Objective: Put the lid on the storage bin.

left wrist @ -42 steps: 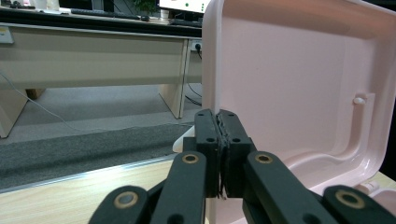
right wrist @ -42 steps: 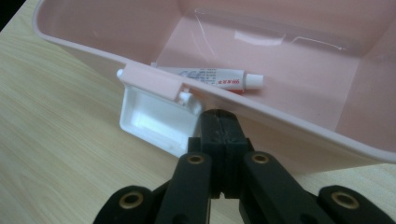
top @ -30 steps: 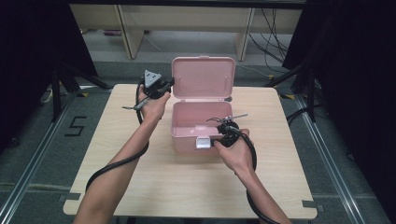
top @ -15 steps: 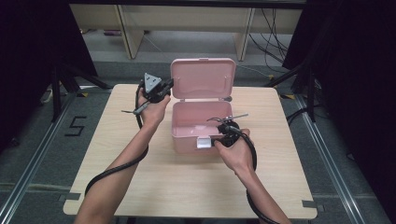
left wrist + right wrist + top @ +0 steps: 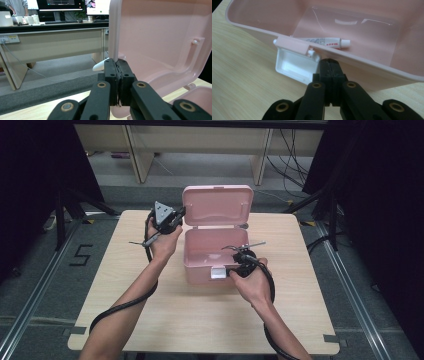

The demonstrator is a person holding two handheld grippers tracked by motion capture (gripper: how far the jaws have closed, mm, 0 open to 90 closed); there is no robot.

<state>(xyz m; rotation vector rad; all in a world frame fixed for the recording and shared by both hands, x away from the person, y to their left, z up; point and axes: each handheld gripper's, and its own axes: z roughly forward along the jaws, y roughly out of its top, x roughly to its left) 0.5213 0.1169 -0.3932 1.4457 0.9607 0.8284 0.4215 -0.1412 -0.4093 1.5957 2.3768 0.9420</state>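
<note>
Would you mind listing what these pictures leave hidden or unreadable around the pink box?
- Tube: in the right gripper view the box front wall hides its rear end; the print is too small to read.
- Left gripper: in the left gripper view its shut fingers cover the lid edge, so contact is unclear.
- Right gripper: in the high view the hand hides the fingertips against the box wall.

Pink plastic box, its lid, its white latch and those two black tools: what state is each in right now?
Pink plastic box: open, small white tube lying inside.
Pink lid: raised upright.
White latch: undone, hanging down.
Left gripper: fingers shut at the lid's edge.
Right gripper: fingers shut, against the front wall.
</note>
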